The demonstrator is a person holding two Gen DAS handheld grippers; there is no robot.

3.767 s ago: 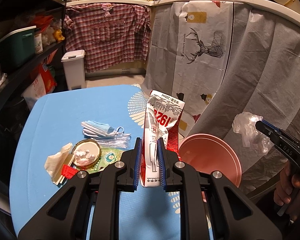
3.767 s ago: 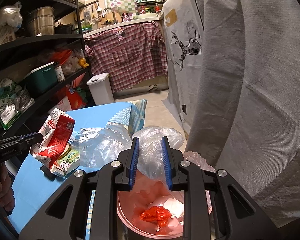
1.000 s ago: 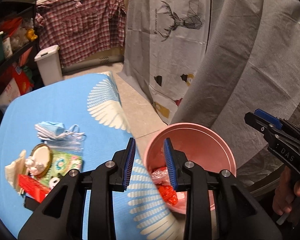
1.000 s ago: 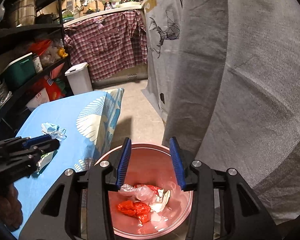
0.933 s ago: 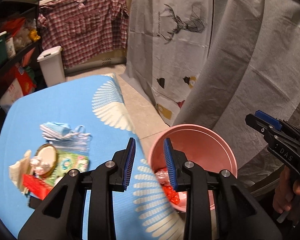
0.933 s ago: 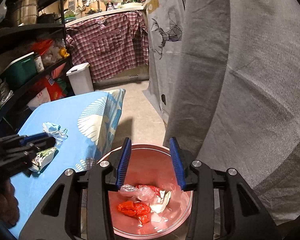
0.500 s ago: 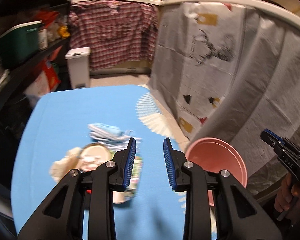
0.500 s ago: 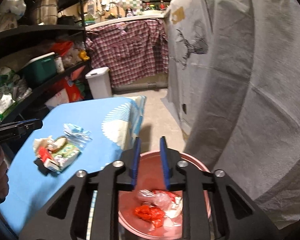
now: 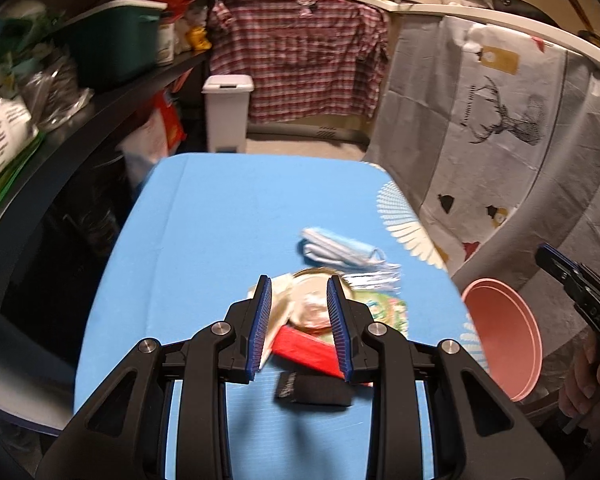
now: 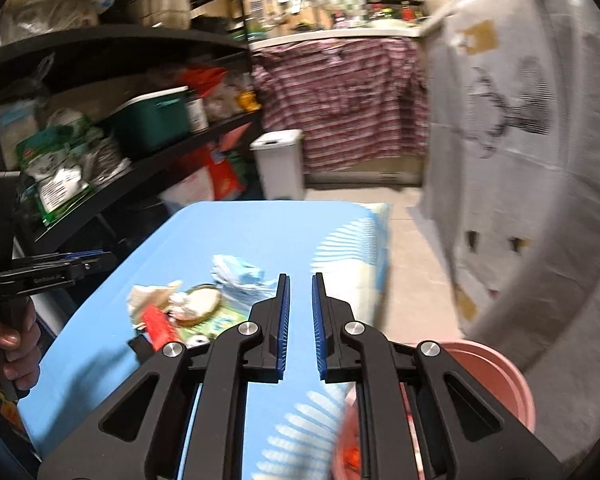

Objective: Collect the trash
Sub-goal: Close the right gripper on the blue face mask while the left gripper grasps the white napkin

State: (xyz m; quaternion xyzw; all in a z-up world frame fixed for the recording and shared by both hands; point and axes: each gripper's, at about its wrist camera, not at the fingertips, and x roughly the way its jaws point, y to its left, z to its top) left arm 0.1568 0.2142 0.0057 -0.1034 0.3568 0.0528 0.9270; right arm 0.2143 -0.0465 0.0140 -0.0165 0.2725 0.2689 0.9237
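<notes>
The counter point(image 9: 204, 240) wears a sky-blue cloth with a white fan pattern point(image 9: 408, 224) at its 3 o'clock edge. Among the litter lie a pale blue face mask point(image 9: 336, 249), a bright red packet point(image 9: 308, 350), a black flat piece point(image 9: 312, 391), a green printed wrapper point(image 9: 384, 310) and a gold-rimmed lid point(image 9: 312, 304). The bin point(image 9: 504, 332) at 4 o'clock is salmon pink. Both claws are black with blue pads point(image 9: 260, 328). Behind hang a red-and-white plaid shirt point(image 9: 300, 64) and a grey sheet point(image 9: 500, 120) with a black deer print.
</notes>
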